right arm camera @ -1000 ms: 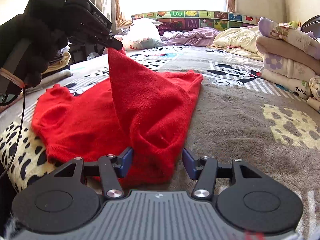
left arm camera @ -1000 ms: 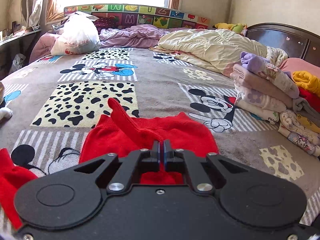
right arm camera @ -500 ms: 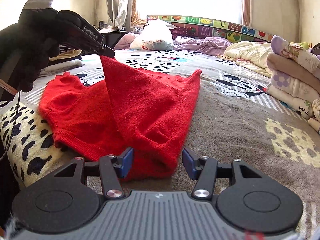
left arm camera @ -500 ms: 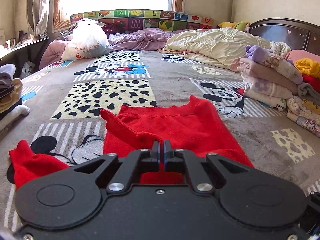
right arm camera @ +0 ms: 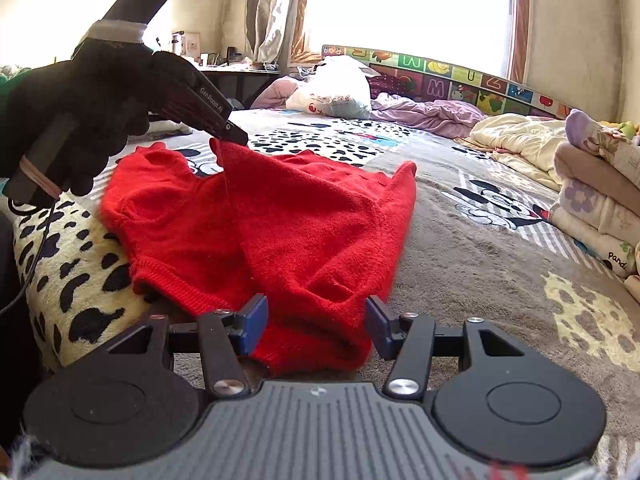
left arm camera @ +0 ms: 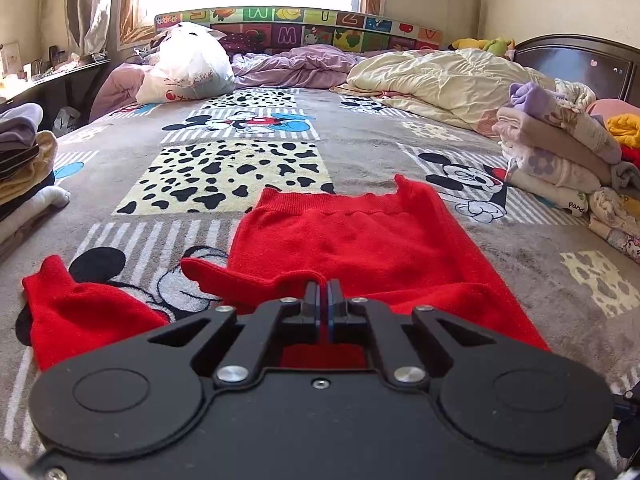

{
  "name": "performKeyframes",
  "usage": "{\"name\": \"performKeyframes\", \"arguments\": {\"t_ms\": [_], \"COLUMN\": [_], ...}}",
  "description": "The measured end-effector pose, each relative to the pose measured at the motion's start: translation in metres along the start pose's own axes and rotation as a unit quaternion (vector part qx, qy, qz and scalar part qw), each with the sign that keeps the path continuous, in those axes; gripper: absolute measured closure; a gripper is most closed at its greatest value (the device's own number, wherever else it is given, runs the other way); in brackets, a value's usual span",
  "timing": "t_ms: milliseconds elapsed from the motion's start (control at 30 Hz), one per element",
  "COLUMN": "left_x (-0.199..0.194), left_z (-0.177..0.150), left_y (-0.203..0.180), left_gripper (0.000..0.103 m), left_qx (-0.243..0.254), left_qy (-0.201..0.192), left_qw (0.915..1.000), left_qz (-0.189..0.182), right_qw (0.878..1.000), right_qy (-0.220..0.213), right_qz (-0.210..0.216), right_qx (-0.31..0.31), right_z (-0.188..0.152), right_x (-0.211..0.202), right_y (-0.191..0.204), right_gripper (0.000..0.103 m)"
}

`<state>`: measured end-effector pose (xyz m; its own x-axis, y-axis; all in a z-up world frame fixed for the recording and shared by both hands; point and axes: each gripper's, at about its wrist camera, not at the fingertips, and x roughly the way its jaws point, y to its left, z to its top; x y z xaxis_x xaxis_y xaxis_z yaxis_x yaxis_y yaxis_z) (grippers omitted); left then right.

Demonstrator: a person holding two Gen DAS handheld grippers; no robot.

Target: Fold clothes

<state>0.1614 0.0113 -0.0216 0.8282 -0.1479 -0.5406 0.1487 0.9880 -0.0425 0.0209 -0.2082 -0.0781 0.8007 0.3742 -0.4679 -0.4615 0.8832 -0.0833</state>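
Left wrist view: the left gripper (left arm camera: 322, 285) is pinched tight on a bit of the red sweater (left arm camera: 360, 248). The sweater lies on the bed (left arm camera: 360, 148), on a blanket with cartoon mice and black spots. One red sleeve (left arm camera: 80, 312) sticks out flat to the left side.

In the right wrist view, a hand (right arm camera: 76, 120) in a black glove holds that left gripper (right arm camera: 236, 138) up a little, so the pinched cloth makes a small tent over the sweater (right arm camera: 304, 216). The right gripper (right arm camera: 316, 318) is about half open. The near end of the sweater sits between its fingers (right arm camera: 253, 320), but they do not look like they squeeze it.

I think the fold is only begun. One side looks like it is being brought over the middle. It is not laid flat yet, and the left sleeve is not tucked in.

A pile (left arm camera: 560, 152) of folded clothes sits on the right of the bed, so some work seems done. Another pile (left arm camera: 24, 160) sits on the left.
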Motion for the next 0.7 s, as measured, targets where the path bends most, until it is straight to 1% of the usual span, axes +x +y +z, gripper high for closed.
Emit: {"name": "performKeyframes", "arguments": {"t_ms": [300, 433, 467, 567, 600, 700], "left_x": [0.004, 0.009, 0.008, 0.000, 0.001, 0.012], "left_z": [-0.001, -0.008, -0.010, -0.011, -0.012, -0.013], "left_y": [0.005, 0.001, 0.000, 0.002, 0.003, 0.004], "left_gripper": [0.101, 0.101, 0.101, 0.101, 0.101, 0.101], "left_qx": [0.000, 0.026, 0.028, 0.024, 0.024, 0.034], "left_qy": [0.005, 0.017, 0.016, -0.005, -0.005, 0.009], "left_qw": [0.9999, 0.9991, 0.9990, 0.9991, 0.9991, 0.9987], "left_qz": [0.010, 0.028, 0.032, 0.034, 0.035, 0.037], "right_qw": [0.999, 1.000, 1.000, 1.000, 1.000, 1.000], "right_qy": [-0.033, 0.001, 0.004, 0.009, 0.009, 0.017], "right_qz": [0.005, 0.013, 0.013, 0.017, 0.019, 0.026], "right_qx": [-0.016, -0.014, -0.016, -0.014, -0.010, -0.004], "right_z": [0.006, 0.003, 0.003, 0.002, 0.002, 0.001], "right_x": [0.001, 0.015, 0.016, 0.018, 0.017, 0.020], "right_y": [0.005, 0.006, 0.006, 0.007, 0.006, 0.006], "right_gripper": [0.048, 0.047, 0.047, 0.047, 0.047, 0.046]}}
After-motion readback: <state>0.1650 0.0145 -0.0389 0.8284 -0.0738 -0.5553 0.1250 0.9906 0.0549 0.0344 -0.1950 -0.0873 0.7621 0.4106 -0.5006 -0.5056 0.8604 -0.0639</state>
